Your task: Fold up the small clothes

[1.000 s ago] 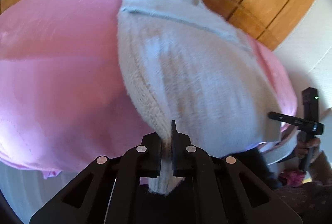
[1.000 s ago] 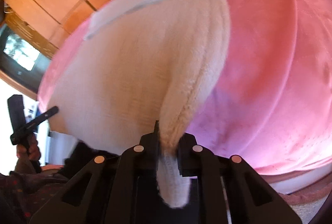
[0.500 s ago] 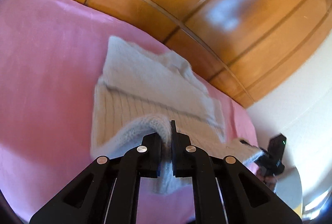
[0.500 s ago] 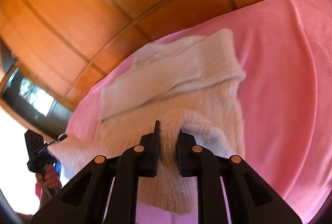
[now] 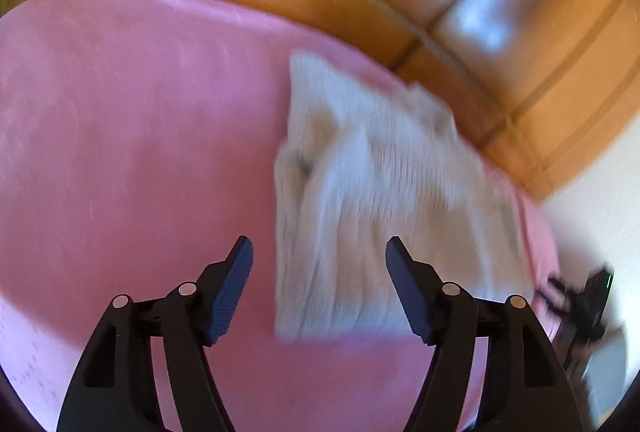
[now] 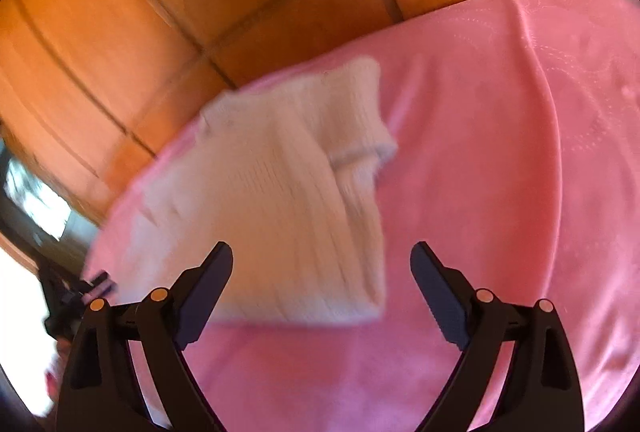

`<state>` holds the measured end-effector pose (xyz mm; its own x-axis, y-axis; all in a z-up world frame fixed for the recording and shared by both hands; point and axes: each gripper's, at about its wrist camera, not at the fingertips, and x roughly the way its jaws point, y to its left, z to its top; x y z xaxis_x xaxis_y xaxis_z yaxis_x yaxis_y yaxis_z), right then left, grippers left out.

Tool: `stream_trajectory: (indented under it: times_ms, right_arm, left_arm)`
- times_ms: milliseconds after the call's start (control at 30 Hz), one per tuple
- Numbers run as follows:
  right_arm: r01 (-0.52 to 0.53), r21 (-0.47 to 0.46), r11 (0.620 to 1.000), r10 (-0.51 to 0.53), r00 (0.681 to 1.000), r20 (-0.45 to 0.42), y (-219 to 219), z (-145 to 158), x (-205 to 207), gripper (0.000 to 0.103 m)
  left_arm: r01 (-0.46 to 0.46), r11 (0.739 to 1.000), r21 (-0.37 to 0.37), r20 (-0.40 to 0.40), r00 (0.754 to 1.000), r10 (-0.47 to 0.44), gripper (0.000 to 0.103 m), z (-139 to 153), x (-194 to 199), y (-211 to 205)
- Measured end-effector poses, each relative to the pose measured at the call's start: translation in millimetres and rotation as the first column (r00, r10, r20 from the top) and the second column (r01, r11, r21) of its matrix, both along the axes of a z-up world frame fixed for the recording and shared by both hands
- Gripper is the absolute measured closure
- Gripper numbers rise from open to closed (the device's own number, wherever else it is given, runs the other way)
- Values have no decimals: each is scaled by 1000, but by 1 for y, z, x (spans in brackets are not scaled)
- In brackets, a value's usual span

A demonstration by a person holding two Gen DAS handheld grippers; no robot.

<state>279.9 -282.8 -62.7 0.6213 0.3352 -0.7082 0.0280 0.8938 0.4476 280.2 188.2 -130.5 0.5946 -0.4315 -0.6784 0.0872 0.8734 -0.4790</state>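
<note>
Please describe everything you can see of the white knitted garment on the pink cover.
The white knitted garment is cream-white, ribbed and fuzzy, seemingly wool. It lies folded in a rough rectangle on the pink cover, with a narrower folded layer at its far end by the wooden panelling. Nothing grips it: the left gripper and right gripper are open. Motion blur hides finer detail.

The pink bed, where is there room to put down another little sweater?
The pink cover lies bare to the left of the white sweater, out to its edge. In the right wrist view bare pink also spreads to the sweater's right. The strip between the sweater and the wooden wall looks tight.
</note>
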Motion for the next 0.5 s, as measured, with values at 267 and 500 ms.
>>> stream_trajectory:
  times_ms: [267, 500]
  right_arm:
    - [-36, -172, 984, 28, 999, -46, 35, -33, 14, 48]
    - [-70, -174, 982, 67, 998, -20, 50, -13, -6, 86]
  left_arm:
    - [15, 998, 62, -3, 1000, -15, 67, -23, -7, -21]
    - [9, 995, 104, 34, 999, -13, 93, -11, -22, -24]
